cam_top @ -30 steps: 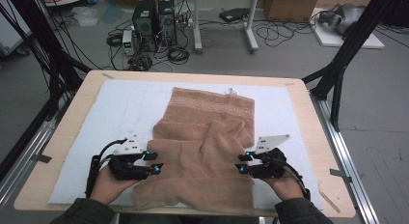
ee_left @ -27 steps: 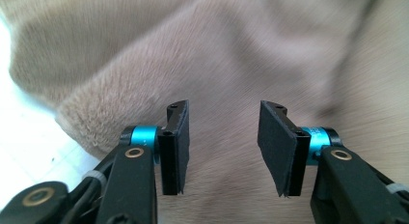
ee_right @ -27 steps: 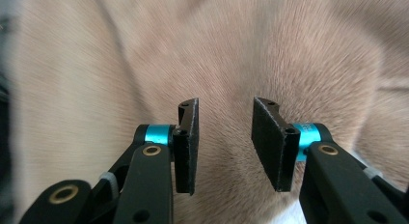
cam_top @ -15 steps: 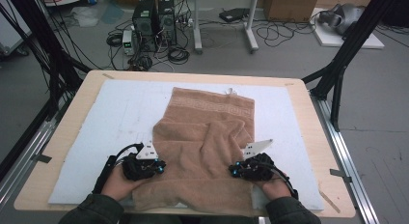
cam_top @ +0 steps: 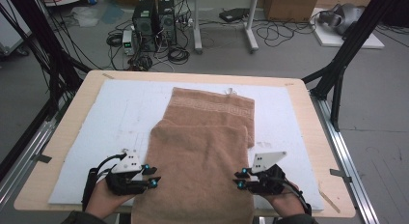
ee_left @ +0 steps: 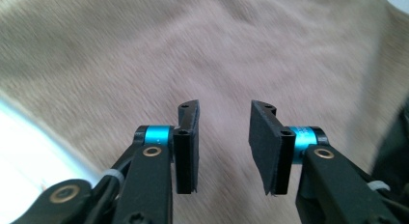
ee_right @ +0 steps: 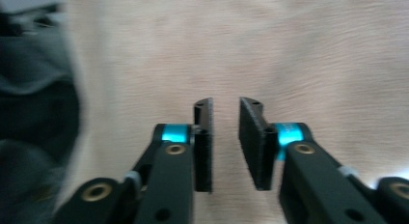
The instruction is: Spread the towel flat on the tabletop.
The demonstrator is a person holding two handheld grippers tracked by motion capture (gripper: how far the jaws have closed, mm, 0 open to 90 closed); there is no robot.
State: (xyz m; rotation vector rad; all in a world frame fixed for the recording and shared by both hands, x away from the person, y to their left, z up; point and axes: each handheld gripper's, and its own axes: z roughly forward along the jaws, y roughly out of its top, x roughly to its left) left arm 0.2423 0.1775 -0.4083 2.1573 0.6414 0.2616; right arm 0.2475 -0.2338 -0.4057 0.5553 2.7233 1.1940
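— While both grippers sit at the towel's (cam_top: 202,156) near edges, what's held?
— Nothing. Left gripper (cam_top: 153,175): jaws apart, just been opening, only cloth beyond the gap. Right gripper (cam_top: 239,179): narrower gap, also just opening, empty.
— Towel?
— Folded on the white mat (cam_top: 120,113), near end hanging over the table (cam_top: 299,89) edge.

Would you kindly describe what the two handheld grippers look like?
Both the left gripper and right gripper are black, each topped by a grey three-cornered plate and trailing a black cable. Flat black fingers sit on blue collars with brass-coloured pivots. Dark sleeves cover the forearms.
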